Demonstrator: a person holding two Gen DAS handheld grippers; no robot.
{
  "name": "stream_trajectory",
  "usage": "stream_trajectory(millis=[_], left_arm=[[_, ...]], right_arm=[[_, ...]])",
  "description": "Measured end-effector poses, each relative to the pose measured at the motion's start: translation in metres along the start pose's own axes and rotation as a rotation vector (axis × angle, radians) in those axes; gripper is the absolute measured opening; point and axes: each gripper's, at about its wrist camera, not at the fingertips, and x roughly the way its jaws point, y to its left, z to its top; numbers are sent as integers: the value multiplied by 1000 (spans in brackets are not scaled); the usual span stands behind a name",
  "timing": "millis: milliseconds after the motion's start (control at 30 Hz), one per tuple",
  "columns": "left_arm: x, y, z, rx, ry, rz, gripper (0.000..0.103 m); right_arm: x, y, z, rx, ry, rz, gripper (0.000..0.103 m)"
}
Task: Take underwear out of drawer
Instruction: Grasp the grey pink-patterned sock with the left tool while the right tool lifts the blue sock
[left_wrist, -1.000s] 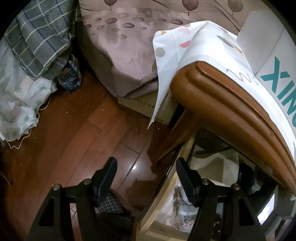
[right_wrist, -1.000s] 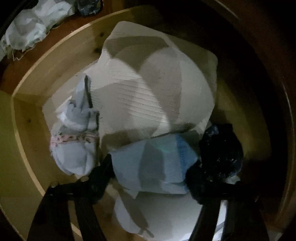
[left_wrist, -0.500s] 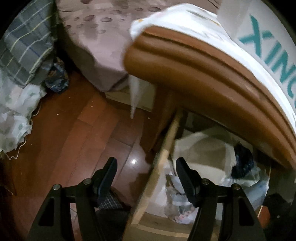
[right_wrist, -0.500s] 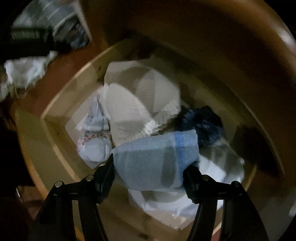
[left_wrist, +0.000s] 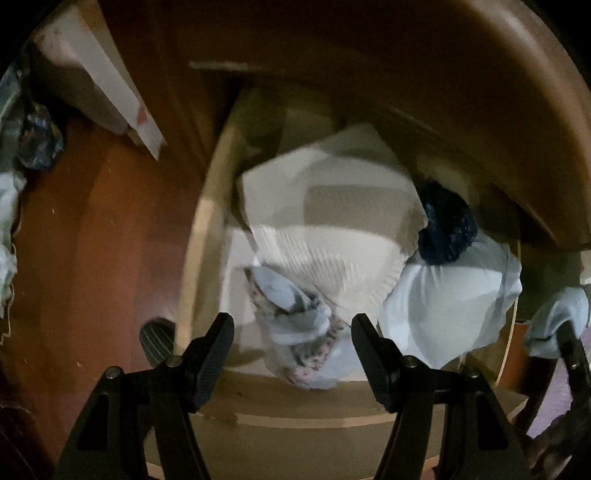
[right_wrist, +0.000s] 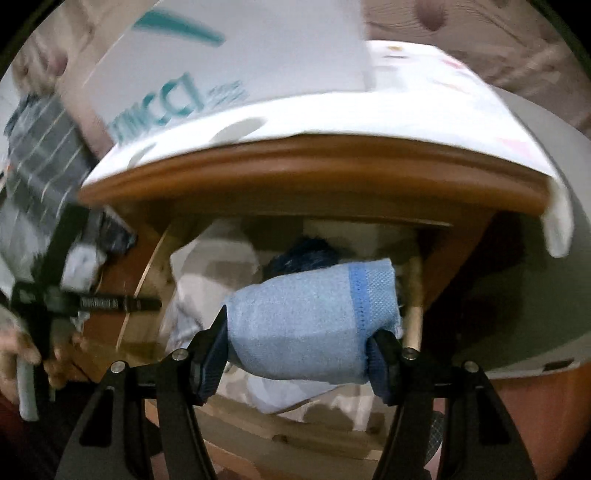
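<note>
Pinching a soft, knitted light-blue underwear roll at lower centre, our right gripper holds it before the pale wooden drawer. Our left gripper hangs spread, empty, above crumpled cloth.

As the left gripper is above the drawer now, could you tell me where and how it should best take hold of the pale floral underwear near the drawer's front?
Probably grip the floral underwear across its bunched middle, coming straight down from above. It lies crumpled and elongated in the drawer, directly between the open left gripper fingers, beside the white folded garment, so closing across its narrow width should gather enough fabric.
</note>
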Motion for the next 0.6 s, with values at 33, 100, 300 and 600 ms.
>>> stream_trajectory(millis=[33, 100, 300, 600], left_arm=[[4, 0, 1, -12, 14, -1, 68], [13, 2, 2, -50, 50, 1, 68], [39, -2, 1, -107, 144, 21, 68], [67, -16, 5, -121, 241, 30, 68]], right_arm=[[-2, -6, 0, 26, -11, 2, 61], [-5, -14, 1, 63, -23, 2, 61], [-10, -20, 3, 62, -46, -25, 61], [-22, -28, 7, 72, -66, -8, 61]])
